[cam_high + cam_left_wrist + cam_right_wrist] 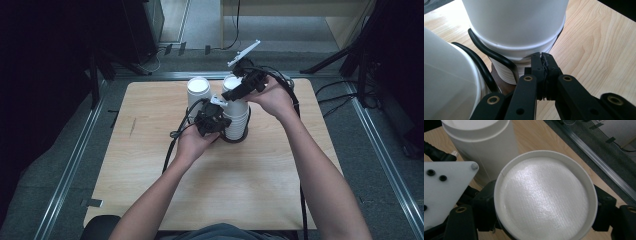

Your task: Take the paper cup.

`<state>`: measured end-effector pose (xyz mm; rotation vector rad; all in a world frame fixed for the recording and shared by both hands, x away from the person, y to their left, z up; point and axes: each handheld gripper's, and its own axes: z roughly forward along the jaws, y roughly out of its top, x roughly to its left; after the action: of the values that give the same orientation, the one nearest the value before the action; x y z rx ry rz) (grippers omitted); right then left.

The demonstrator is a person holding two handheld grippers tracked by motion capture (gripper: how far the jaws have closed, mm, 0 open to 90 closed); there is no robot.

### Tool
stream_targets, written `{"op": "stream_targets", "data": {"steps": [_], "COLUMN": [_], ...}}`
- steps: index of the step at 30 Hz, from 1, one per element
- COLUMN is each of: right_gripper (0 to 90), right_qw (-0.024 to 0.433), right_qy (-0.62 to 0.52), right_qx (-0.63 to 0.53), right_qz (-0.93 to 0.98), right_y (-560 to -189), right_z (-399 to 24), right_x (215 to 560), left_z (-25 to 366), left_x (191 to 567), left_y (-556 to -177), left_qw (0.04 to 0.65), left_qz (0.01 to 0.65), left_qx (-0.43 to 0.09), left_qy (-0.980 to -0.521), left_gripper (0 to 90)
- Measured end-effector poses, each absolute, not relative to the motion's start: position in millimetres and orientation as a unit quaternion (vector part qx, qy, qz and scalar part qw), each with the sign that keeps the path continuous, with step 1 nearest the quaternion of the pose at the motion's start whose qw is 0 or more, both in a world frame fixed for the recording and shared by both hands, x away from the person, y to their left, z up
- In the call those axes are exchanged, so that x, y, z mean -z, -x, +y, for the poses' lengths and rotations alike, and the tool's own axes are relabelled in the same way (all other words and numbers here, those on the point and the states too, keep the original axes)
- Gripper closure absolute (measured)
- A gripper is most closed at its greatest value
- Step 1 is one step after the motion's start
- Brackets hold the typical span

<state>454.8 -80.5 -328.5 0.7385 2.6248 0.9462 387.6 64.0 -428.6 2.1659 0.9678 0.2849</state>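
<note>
The stack [235,117] of upturned white cups stands just past table [150,165] centre, toward 12 o'clock, on a dark base [235,138]. A second stack [198,95] stands just beside it at its 10 o'clock.

The right gripper [239,91] comes in from 1 o'clock and straddles the top cup [545,196]. In its own view the two jaws sit at 9 and 3 o'clock of the cup, hard against its wall. They look clamped on it, though the pads themselves are hidden under the rim.

The left gripper [541,65] is low at the stack's 8 o'clock. Its jaws are clenched together with nothing between them, tips just touching the ribbed rims near the bottom. A black cable [491,53] loops round the stack there.

The step in hand looks like peeling the top cup off while the left gripper steadies the rest.

- Squeeze only enough to hold; thin cups dent and then jam on the one below.
- Pull straight up along the stack's axis, with a small twist if it sticks.
- Keep the left tips pressed on the lower rims so the stack does not rise or tip toward the second stack.
- Mind the cable: a snag could drag the base.
</note>
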Motion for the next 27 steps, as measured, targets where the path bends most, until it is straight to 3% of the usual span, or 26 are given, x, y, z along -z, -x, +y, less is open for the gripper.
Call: {"op": "stream_targets", "data": {"steps": [18,25,27], "right_gripper": [25.1,24.8,24.8], "right_qw": [0.139,0.138,0.137], "right_qy": [-0.238,-0.220,-0.217], "right_qx": [-0.388,-0.385,-0.387], "right_qz": [0.880,0.885,0.886], "right_y": [-426,-403,-396], "right_z": [-108,-126,-135], "right_x": [208,203,206], "left_z": [65,66,66], "left_x": [429,429,429], "left_y": [-389,-389,-389], "left_qw": [0.372,0.381,0.386], "left_qz": [0.377,0.372,0.372], "left_qx": [-0.098,-0.082,-0.077], "left_qy": [-0.843,-0.842,-0.840], "left_gripper": [82.9,75.6,69.5]}}
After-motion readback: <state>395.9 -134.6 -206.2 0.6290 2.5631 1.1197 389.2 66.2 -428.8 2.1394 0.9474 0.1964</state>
